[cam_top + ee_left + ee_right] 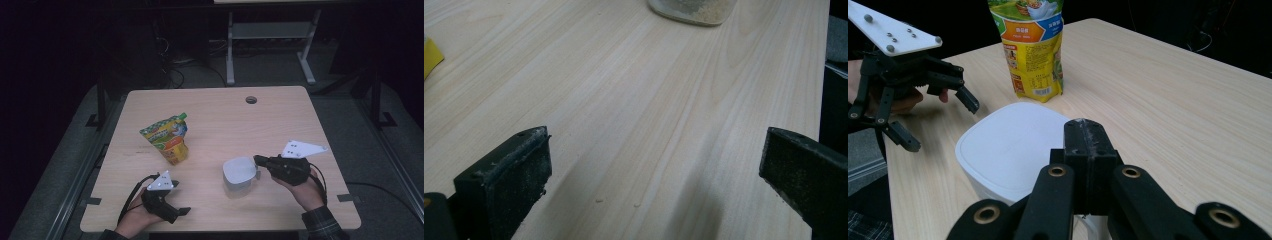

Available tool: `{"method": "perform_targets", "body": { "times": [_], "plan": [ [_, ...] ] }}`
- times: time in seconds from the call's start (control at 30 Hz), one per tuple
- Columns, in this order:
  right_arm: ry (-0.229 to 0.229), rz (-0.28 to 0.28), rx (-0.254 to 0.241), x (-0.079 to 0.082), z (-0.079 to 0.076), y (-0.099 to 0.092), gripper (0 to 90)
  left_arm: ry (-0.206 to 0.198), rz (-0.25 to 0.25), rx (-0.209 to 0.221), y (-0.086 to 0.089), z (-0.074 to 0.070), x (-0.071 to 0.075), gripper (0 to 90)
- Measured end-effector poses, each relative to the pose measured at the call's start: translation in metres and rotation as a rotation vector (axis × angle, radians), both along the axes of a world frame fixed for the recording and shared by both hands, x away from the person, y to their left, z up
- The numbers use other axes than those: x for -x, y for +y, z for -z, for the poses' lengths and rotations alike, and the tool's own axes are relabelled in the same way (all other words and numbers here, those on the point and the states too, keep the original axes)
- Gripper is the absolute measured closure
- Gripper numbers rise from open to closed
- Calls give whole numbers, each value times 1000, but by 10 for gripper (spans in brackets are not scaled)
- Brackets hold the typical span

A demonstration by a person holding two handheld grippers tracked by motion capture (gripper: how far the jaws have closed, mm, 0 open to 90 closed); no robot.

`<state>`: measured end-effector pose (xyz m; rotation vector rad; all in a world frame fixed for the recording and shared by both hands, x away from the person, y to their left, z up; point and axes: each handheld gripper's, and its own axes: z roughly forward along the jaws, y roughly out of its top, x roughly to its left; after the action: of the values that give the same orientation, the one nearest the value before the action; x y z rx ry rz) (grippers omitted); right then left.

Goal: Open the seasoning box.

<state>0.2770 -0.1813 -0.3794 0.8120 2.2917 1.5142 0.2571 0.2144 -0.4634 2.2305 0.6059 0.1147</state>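
Right now the right claw (257,160) has its jaws pressed together, gripping nothing, touching or just beside the lidded white container's (239,172) right rim, near the worktop's (280,125) front edge. Left claw (182,198) gapes wide over bare wood by the front-left corner. Yellow-green pouch (169,138) stands toward the left edge.
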Motion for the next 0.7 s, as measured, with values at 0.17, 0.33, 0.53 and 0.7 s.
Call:
{"method": "perform_targets", "body": {
  "times": [0.17, 0.33, 0.53, 0.7],
  "plan": [
    [8, -11, 14, -1, 3, 4, 899, 2, -3, 5, 0, 0, -1, 0],
    [24, -14, 28, -3, 8, 6, 899, 7, -3, 2, 0, 0, 0, 0],
    [30, -14, 35, -3, 10, 7, 899, 9, -4, 6, 0, 1, 0, 0],
    [27, -12, 37, -3, 11, 6, 899, 6, -1, 1, 1, 0, 0, 0]
  ]
}}
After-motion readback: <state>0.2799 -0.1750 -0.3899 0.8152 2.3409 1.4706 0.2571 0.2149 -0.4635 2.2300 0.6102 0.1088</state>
